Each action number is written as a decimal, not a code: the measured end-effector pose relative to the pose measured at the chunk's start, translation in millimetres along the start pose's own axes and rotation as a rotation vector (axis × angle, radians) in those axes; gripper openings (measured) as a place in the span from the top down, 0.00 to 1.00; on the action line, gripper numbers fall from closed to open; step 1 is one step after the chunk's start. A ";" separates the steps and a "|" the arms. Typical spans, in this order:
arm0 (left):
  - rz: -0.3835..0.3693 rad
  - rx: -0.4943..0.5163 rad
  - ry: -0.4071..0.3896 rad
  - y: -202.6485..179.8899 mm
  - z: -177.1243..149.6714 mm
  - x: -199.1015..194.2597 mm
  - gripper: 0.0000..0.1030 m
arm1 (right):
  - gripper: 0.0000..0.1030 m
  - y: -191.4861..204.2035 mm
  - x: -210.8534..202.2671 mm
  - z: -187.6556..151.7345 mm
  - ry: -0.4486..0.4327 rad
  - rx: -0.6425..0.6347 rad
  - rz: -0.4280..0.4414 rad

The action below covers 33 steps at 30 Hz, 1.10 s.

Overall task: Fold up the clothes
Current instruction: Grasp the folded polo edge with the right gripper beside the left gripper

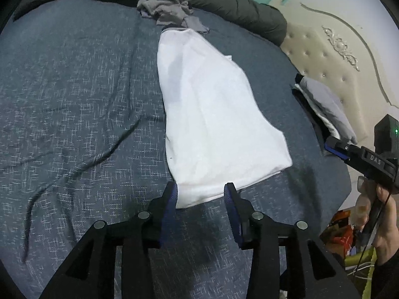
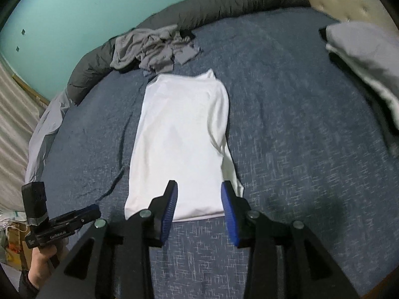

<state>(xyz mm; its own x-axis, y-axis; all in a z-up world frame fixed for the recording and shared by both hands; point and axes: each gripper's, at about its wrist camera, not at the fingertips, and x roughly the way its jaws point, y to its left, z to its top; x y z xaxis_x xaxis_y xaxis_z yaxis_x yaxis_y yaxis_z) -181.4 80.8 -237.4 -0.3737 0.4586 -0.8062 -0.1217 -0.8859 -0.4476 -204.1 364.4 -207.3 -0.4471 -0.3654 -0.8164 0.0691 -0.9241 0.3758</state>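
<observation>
White shirt (image 1: 212, 124) lies flat on the blue bed (image 1: 74, 99), mid-frame in both views, already narrowed to a long strip: sides look turned in, collar end at 12 o'clock, hem at 6. A loose flap sticks out along its right edge in the right wrist view.

Left gripper (image 1: 201, 194) hovers just over the hem, tongs apart, nothing between them. Right gripper (image 2: 199, 194) is likewise at the hem, tongs apart, empty. Each also shows at the edge of the other's view, too side-on there to add anything.

Grey crumpled heap (image 1: 162, 2) at 12 o'clock, just past the collar, against the dark duvet roll (image 1: 237, 7). Folded stack (image 1: 324, 102) at 3 o'clock by the headboard (image 1: 336, 44), well apart from the shirt.

Step, as judged: lengthwise fold looks in place, and both grippers are lined up on the hem, which fits setting up a crosswise fold. It would fit equally well with having just let go of the hem after smoothing. If the crosswise fold is next, it calls for pinching both hem corners through all layers and carrying them evenly toward 12 o'clock; the loose right flap may slip out.
</observation>
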 end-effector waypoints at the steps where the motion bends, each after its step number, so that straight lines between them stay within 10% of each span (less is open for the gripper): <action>1: 0.004 -0.010 0.010 3.1 0.7 5.6 0.57 | 0.61 -3.4 6.9 0.3 0.016 0.004 0.008; 3: 0.016 -0.028 0.027 8.8 2.1 17.1 0.57 | 0.42 -10.4 23.5 1.2 0.045 0.005 0.018; 33: 0.082 -0.086 0.059 16.3 10.5 85.3 0.53 | 0.40 -38.0 104.2 -8.6 0.229 -0.129 0.023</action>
<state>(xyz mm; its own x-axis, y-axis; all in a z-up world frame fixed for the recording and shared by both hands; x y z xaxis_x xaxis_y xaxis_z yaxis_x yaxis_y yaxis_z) -224.9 104.7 -309.5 -0.3237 0.3904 -0.8619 -0.0122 -0.9126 -0.4088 -245.6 360.5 -310.4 -0.2313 -0.3887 -0.8919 0.1970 -0.9164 0.3483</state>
